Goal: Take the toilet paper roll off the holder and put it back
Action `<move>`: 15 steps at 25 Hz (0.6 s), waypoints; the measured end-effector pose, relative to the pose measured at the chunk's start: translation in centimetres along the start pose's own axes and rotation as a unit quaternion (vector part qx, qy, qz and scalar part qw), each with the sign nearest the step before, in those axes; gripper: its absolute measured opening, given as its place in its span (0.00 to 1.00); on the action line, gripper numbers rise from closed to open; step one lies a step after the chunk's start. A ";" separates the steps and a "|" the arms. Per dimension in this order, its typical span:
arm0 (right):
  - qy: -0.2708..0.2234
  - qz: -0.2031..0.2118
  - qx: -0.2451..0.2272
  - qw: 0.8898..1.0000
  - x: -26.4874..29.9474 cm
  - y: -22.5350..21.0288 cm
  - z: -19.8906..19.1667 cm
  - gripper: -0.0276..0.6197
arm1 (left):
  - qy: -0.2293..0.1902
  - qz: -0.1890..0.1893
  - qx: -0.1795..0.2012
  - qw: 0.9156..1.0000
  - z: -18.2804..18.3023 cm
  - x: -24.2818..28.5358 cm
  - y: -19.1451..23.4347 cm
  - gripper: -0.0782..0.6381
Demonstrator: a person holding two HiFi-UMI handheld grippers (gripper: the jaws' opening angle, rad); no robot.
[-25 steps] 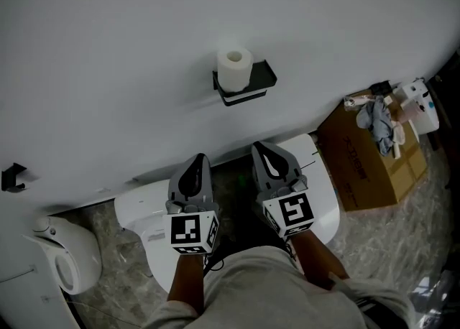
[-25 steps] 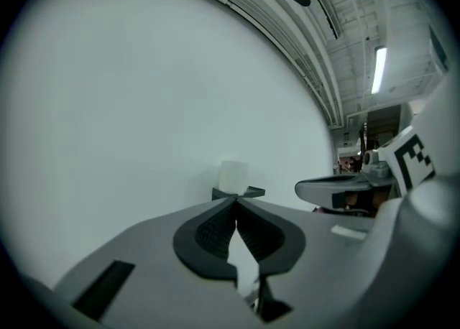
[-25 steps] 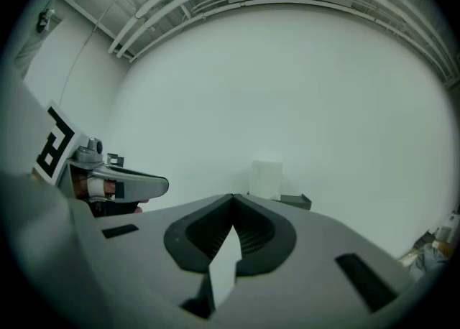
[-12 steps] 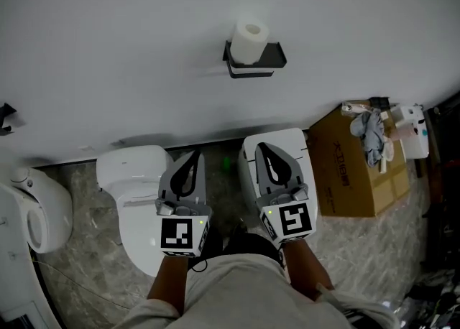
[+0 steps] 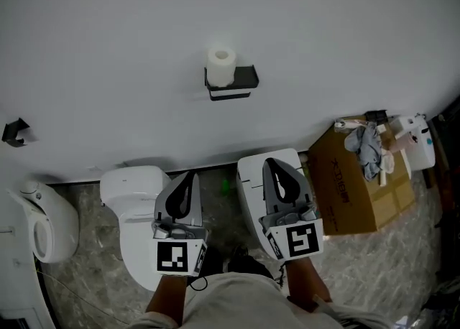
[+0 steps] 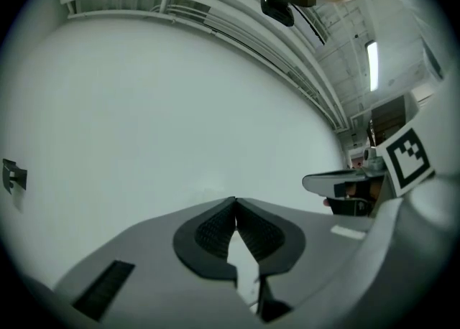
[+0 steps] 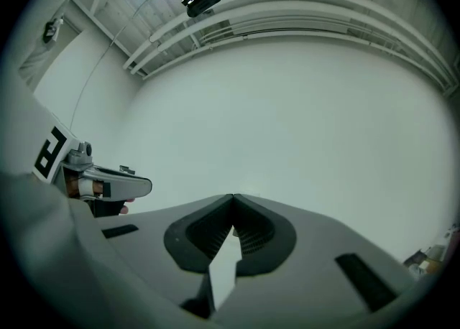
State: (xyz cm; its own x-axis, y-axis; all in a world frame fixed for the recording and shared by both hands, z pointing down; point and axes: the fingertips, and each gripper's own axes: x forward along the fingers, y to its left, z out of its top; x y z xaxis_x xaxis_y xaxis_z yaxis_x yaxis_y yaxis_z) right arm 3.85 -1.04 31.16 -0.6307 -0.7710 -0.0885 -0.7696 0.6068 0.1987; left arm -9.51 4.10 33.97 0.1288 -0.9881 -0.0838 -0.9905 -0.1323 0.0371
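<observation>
Vs. half a sec ago the toilet paper roll (image 5: 221,66) and its holder (image 5: 233,83) sit lower and further left in the head view. The two tongs show a bit wider apart, w/ the floor (image 5: 93,263) items shifted under them.

Roll stands upright on the left end of the black holder, a small shelf fixed to the white wall (image 5: 108,47). It's far from both tongs and touched by neither.

Left tongs (image 5: 189,175) are clenched. The left gripper view shows the dark ribbed pads meeting at the tip (image 6: 235,202) w/ nothing between, only blank wall ahead. Right tongs (image 5: 275,164) are clenched too, pads together and empty in the right gripper view (image 7: 233,198). Both point toward the wall, side by side, each held by a hand at the near edge. Each gripper view catches the other tongs off to one side.

Below the tongs, two white units sit on the grey marbled floor against the wall: one on the left (image 5: 129,184), one on the right (image 5: 251,177). Far right is a cardboard box (image 5: 359,184) w/ a bluish cloth (image 5: 368,142) on top. At far left there's a rounded white fixture (image 5: 50,223) and a small black hook (image 5: 14,132) on the wall.
</observation>
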 end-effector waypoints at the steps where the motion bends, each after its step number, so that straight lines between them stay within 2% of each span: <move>1: -0.003 -0.001 -0.003 1.000 -0.6 -0.4 0.3 0.05 | -0.001 0.002 0.002 1.000 0.2 -0.1 -0.6 0.13; 7: -0.010 0.003 0.001 1.000 -3.1 -1.7 0.8 0.05 | -0.009 0.004 0.018 1.000 1.2 -0.2 -4.2 0.13; 15: -0.018 0.018 0.006 1.000 -5.3 -2.9 0.8 0.05 | -0.011 0.020 0.024 0.999 1.7 -0.9 -6.9 0.13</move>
State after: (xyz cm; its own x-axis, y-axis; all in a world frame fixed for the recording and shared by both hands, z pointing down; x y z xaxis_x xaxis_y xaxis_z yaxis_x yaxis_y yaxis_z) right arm 9.35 1.39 30.26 -0.6606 -0.7417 -0.1163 -0.7477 0.6358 0.1916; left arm -2.87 5.99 32.11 0.0881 -0.9905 -0.1059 -0.9961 -0.0878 -0.0068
